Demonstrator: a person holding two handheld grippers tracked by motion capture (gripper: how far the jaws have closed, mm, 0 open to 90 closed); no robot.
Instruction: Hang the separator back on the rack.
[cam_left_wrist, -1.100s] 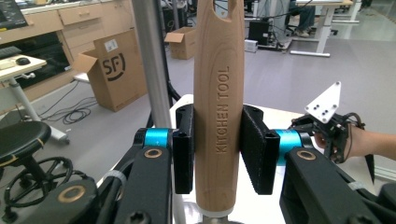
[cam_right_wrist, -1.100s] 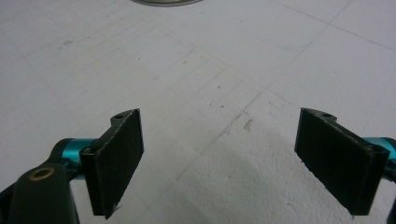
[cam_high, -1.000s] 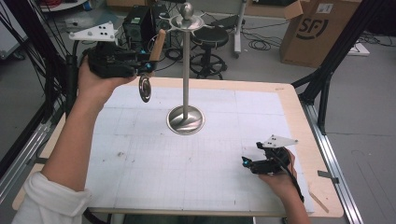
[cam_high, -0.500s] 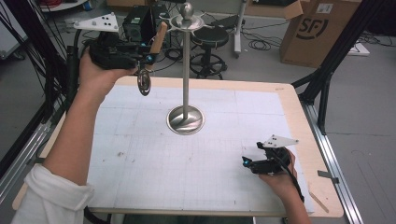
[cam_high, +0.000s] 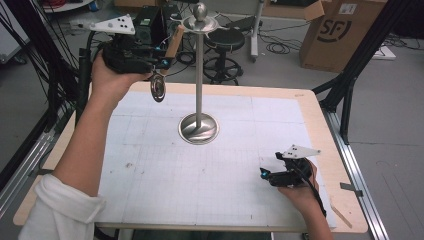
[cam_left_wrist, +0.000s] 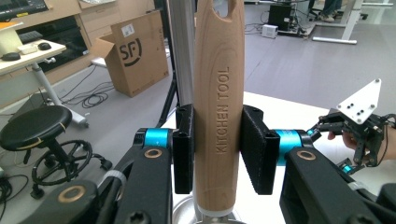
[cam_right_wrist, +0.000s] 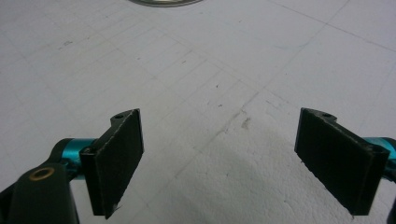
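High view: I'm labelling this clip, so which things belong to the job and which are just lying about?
In use:
wooden utensil, clamped in left gripper
metal stand
right gripper, open, low over table

Lying about:
cardboard box
stool

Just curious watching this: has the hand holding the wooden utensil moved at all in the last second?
Yes. The left gripper has risen slightly and edged toward the metal stand's top.

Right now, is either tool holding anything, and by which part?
The left tool grips a wooden-handled kitchen utensil by the lower part of its handle. The right tool is open and holds nothing.
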